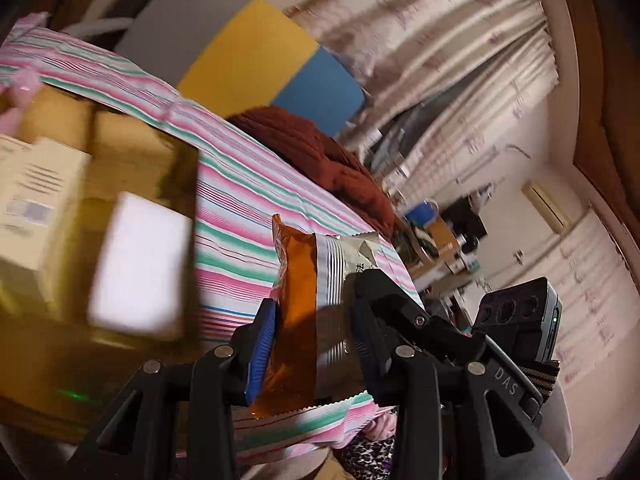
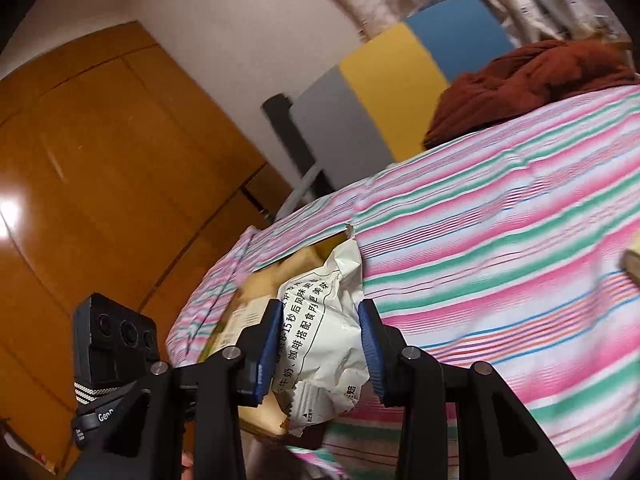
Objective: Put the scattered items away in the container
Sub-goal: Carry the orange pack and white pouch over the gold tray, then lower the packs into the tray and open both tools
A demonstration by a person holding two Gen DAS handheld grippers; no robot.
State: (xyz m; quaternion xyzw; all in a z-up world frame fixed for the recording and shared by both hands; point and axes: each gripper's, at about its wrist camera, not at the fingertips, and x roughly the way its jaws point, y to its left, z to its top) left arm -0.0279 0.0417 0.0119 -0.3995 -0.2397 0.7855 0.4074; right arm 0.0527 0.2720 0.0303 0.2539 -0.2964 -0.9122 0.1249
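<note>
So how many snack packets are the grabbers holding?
2. An orange and white snack packet sits between the left gripper's pads. A crumpled white snack packet sits in the right gripper. More may be hidden in the blurry box.

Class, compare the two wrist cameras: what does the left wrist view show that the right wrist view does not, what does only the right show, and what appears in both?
Only the left wrist view: the left gripper clamping an orange-and-white snack packet, a cardboard box holding a cream carton and a white block, plus curtains.

Only the right wrist view: the right gripper clamping a crumpled white packet with printed text, and orange-brown wooden panelling.

Both: the striped cloth, the rust-red fabric heap and the grey, yellow and blue panel.
</note>
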